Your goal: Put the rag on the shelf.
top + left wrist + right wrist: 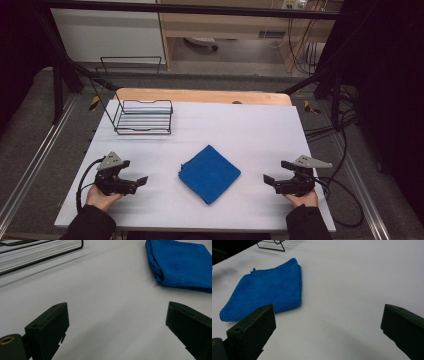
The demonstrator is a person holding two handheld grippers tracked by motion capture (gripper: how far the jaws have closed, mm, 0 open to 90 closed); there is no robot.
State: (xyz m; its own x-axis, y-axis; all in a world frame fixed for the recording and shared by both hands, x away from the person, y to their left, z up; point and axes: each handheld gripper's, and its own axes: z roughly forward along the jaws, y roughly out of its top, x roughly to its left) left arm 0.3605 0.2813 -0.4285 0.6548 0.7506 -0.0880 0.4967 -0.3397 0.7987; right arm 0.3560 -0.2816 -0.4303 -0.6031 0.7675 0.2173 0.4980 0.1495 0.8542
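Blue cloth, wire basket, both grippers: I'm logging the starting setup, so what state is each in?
blue cloth: folded, flat on the table, untouched.
wire basket: upright at the far left, nothing visible inside.
left gripper: open, holding nothing.
right gripper: open, holding nothing.

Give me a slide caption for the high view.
Two open grippers, left and right, flank a folded blue cloth; wire rack behind.
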